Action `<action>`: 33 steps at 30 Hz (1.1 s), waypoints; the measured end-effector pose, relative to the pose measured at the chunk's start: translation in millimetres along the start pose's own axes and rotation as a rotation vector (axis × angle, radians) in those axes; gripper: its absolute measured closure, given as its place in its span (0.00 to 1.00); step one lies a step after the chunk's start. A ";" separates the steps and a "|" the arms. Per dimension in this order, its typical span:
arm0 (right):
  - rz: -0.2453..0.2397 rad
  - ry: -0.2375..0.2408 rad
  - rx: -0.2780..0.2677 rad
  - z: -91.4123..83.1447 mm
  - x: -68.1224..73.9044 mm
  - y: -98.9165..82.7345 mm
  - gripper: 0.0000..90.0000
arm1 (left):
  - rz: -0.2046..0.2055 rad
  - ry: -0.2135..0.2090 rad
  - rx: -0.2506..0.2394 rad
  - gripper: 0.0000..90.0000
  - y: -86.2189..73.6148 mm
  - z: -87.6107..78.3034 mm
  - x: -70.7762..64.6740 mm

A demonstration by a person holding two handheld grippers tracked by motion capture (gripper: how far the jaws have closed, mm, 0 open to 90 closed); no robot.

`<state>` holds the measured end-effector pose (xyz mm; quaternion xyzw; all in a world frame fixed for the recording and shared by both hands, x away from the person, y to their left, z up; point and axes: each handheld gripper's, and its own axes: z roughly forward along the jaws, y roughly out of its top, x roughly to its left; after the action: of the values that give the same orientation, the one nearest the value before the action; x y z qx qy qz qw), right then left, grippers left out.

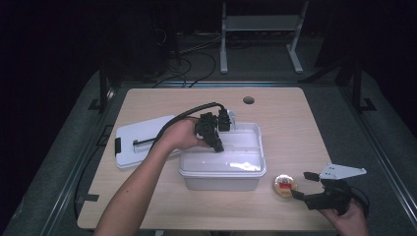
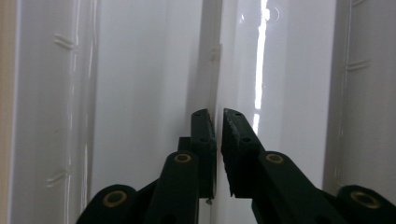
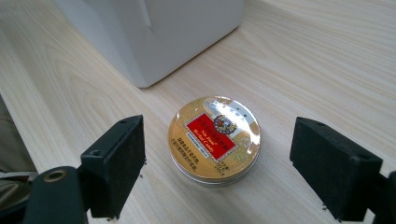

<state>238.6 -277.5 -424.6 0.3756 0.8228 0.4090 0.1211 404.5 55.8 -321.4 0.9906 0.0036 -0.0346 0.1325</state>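
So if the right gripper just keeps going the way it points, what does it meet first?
Most likely the round gold tin: it lies on the table between the right gripper's open jaws, with the white plastic box beyond it.

The table (image 1: 295, 123) carries a box (image 1: 223, 169) at the centre of the high view. A lid (image 1: 133, 142) lies flat on the table to the box's left, just beside it. A tin (image 1: 285, 186) sits on the table at lower right, near the box's right corner, between the 2 jaws of the right claw (image 3: 217, 170). The left claw (image 2: 218, 135) reaches down into the box.
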 end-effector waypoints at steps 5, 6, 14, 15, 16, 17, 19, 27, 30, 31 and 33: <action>0.001 0.002 -0.001 -0.3 -0.2 -0.1 0.19 | 0.012 0.007 0.021 0.99 3.3 -0.6 0.3; 0.000 0.002 -0.002 -0.4 -0.2 -0.1 0.19 | 0.013 0.008 0.027 0.99 3.9 -0.7 0.1; 0.000 0.000 -0.002 -1.0 -0.6 -0.5 0.19 | -0.004 -0.007 0.016 0.99 3.8 -2.2 1.9; 0.001 -0.002 -0.001 -1.0 -0.6 -0.5 0.19 | -0.008 -0.008 0.012 0.99 3.7 -2.7 2.2; 0.001 -0.002 -0.001 -1.0 -0.6 -0.5 0.19 | -0.009 -0.010 0.011 0.99 3.7 -3.5 2.5; 0.001 -0.003 -0.001 -0.9 -0.5 -0.5 0.19 | -0.012 -0.013 0.007 0.99 3.7 -4.1 2.5; 0.000 -0.003 -0.001 -1.0 -0.5 -0.5 0.19 | -0.014 -0.015 0.006 0.99 4.1 -6.0 2.5; -0.011 -0.004 0.008 0.1 0.0 -1.0 0.19 | -0.009 0.000 -0.048 0.99 2.8 -25.2 -2.6; -0.010 -0.004 0.011 0.4 0.3 -1.2 0.19 | -0.013 0.007 -0.082 0.99 0.4 -34.7 -6.0; -0.008 -0.003 0.012 0.6 0.6 -1.2 0.19 | -0.011 0.026 -0.095 0.99 -2.5 -44.1 -11.0; -0.009 -0.003 0.013 0.9 0.8 -1.4 0.19 | -0.006 0.034 -0.098 0.99 -4.8 -48.7 -13.4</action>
<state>237.8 -276.9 -426.1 0.3735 0.8269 0.4025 0.1216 394.4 73.3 -274.8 0.9833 0.0103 -0.0180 0.1809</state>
